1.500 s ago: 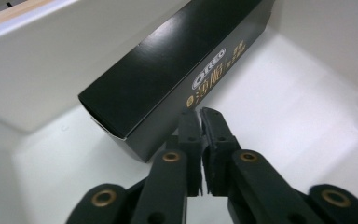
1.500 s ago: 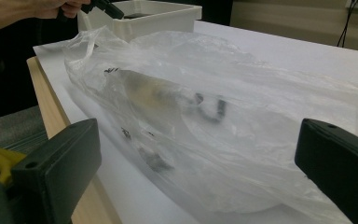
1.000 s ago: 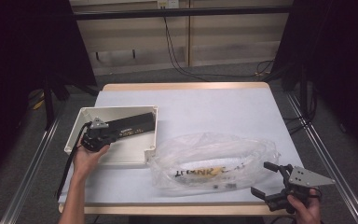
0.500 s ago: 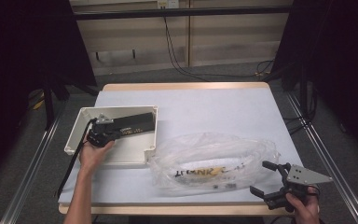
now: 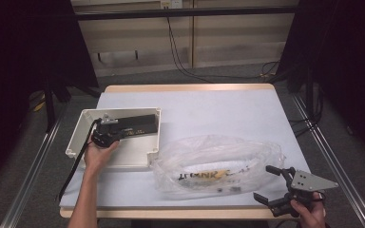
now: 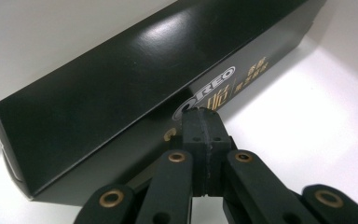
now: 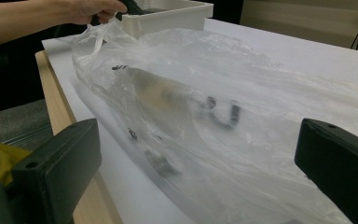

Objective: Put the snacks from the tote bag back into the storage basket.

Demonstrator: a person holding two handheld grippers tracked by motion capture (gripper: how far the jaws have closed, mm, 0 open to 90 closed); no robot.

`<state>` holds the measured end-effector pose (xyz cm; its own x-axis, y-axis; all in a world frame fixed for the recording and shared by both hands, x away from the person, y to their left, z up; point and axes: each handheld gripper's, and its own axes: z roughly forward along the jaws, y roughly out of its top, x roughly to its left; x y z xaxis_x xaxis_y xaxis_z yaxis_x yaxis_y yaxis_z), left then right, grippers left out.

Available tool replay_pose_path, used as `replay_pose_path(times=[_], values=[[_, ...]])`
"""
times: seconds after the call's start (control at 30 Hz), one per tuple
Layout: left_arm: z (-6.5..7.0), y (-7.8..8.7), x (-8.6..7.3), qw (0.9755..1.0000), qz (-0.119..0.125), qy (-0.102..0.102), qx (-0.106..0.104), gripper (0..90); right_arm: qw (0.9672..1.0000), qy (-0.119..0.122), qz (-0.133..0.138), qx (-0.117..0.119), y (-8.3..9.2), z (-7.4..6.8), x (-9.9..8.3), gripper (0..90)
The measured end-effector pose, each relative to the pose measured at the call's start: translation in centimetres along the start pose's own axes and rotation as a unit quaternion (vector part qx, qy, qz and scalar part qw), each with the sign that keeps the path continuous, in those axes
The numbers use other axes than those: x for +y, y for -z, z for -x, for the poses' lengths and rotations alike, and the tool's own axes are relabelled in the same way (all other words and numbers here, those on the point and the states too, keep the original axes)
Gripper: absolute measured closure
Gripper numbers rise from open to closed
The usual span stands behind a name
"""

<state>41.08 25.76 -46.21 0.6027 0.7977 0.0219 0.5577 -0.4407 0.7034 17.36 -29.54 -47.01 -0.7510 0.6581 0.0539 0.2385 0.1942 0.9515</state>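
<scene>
A long black Oreo box (image 6: 135,88) lies in the white tray (image 5: 132,153) at the table's left, along its far wall (image 5: 138,124). My left gripper (image 5: 117,134) is down inside the tray; in the left gripper view its jaws (image 6: 203,122) are shut, pad against pad, with nothing between them, and the tips sit right at the box's near side. A crumpled clear plastic bag (image 5: 218,159) with printed lettering lies at the front middle. My right gripper (image 5: 264,184) stands open at the front right corner, its jaws (image 7: 200,172) wide apart and facing the bag (image 7: 205,107) without touching it.
The tray's corner (image 7: 168,16) and the person's left hand (image 7: 88,11) show beyond the bag in the right gripper view. The table's wooden front edge (image 5: 171,213) runs close under the bag. Metal rails (image 5: 330,152) flank the table.
My left gripper has crept slightly farther into the tray toward the black box. The right gripper and the bag have stayed where they were.
</scene>
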Motion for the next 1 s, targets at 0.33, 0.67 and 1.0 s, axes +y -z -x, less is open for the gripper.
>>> replay_pose_path(times=[0.33, 0.67, 1.0], values=[[-0.3, -1.0, 0.7, 0.9999, 0.012, 0.010, 0.003, 90.0, 1.0000, 0.000, -0.002, 0.003, -0.2, 0.0, 0.0, 0.1], [-0.3, -1.2, 0.7, 1.0000, 0.006, 0.003, 0.002, 90.0, 1.0000, 0.002, -0.005, 0.003, 0.0, -0.1, 0.0, 0.1], [0.2, -1.1, 0.5, 0.9999, 0.005, -0.002, -0.013, 84.8, 1.0000, 0.006, -0.003, -0.002, 0.2, -0.2, 0.1, 0.1]])
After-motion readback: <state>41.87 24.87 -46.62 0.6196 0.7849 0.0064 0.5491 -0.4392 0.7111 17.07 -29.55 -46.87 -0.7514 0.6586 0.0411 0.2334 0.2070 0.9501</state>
